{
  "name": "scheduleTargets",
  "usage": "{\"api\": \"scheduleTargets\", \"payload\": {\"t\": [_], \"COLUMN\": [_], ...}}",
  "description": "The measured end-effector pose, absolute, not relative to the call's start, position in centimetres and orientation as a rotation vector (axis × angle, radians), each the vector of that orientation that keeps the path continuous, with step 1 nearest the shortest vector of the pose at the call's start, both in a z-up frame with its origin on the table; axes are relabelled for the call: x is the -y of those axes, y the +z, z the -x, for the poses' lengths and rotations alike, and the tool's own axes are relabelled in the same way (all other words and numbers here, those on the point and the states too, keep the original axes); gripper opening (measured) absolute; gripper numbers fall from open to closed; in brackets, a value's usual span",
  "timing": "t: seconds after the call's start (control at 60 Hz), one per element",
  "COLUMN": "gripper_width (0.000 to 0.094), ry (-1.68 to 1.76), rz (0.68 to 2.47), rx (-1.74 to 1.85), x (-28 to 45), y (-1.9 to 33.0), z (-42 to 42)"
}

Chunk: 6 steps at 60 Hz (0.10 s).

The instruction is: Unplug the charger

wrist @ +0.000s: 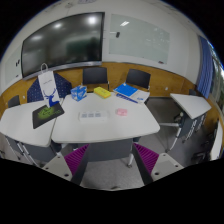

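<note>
Tongs spread wide with nothing between, white table (charger not discernible) just beyond them.

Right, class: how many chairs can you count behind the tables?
3 chairs along the far side of the tables: one beside the bag, one mid-row, one past the blue book. Others may be hidden.

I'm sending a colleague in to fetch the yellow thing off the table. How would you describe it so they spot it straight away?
Go to the large white table in the middle of the room, well beyond the open tongs. Along its far edge, near the chairs, lies the yellow item, between a light-blue box and a blue-and-white stack. It is the only yellow thing there.
</note>
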State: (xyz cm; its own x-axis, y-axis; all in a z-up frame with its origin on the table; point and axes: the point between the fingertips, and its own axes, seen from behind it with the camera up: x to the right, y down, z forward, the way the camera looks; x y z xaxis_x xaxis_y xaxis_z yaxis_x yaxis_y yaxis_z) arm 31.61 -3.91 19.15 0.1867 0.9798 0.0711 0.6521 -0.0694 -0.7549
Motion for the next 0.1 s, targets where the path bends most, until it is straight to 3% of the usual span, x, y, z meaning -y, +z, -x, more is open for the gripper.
{"api": "scheduleTargets", "payload": {"t": [0.1], "gripper_width": [0.0856], "ry": [0.635], "rz": [1.809], "rx": [1.537], "x": [4.64], "y": [19.01], "z": [-31.93]}}
